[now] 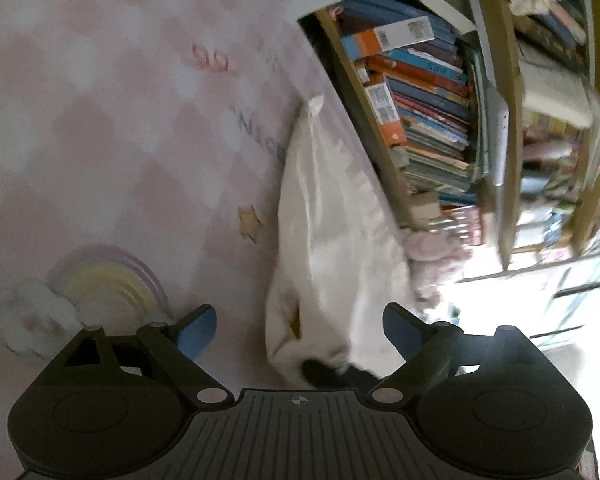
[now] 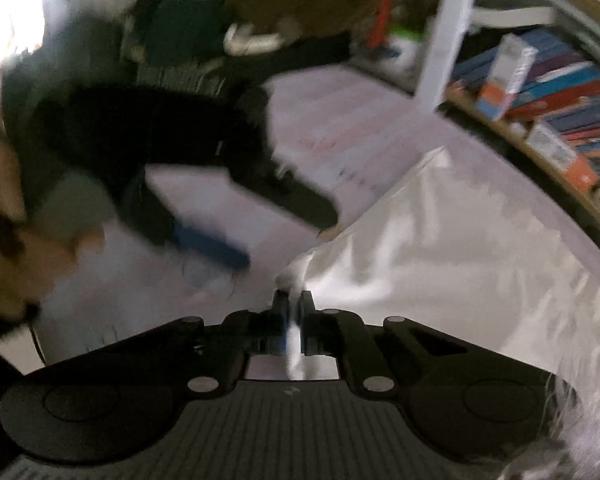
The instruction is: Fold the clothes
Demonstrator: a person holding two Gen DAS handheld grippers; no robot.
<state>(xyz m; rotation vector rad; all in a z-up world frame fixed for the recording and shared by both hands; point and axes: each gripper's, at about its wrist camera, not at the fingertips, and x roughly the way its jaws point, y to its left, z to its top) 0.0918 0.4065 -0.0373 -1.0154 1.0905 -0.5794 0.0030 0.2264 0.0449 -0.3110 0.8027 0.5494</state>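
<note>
right gripper pinches white garment

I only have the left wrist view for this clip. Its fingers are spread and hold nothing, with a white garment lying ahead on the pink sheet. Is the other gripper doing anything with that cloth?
Observer: Yes. The right gripper is shut on a corner of the white garment.
Operator: Is the cloth lying flat there?
Observer: No, it rises from the pink sheet to the pinched corner, with folds fanning out from the grip.
Operator: Where is my left gripper relative to it?
Observer: The left gripper shows blurred to the left of the garment, over the sheet and not touching the cloth.
Operator: Who holds it?
Observer: A hand at the left edge, also blurred.
</note>
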